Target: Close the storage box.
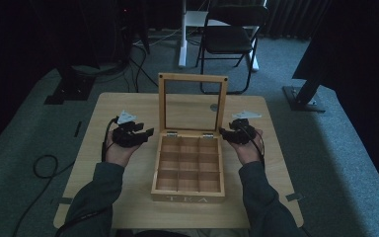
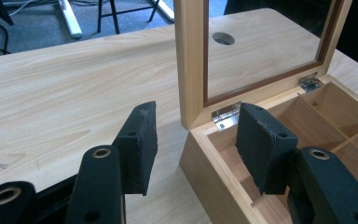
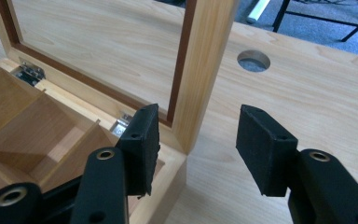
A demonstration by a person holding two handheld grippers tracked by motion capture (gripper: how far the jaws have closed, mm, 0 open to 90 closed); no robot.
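While each hand holds its tool beside the back corners of the box [image 1: 188,168], both sets of jaws stand apart and grip nothing. From the left gripper view, the left gripper [image 2: 193,140] straddles the box's back corner near a hinge [image 2: 225,115]: one pad sits over the table [image 2: 65,93], the other over a rear compartment, neither pressing wood. From the right gripper view, the right gripper [image 3: 196,142] mirrors this at the other back corner, one pad over the box, one over the bare table, with the lid post between them but untouched. The table is pale wood with a round hole [image 3: 253,60] behind the lid [image 1: 193,102]. Around it lies grey carpet, with a black folding chair [image 1: 229,34] and a white stand leg beyond, cables on the floor, and dark curtains behind. The box sits mid-table, near the person's edge, light wood with "TEA" on its front. Its lid stands upright, a wooden frame with a clear pane, on two metal hinges. Inside, dividers form a grid of nine empty compartments.
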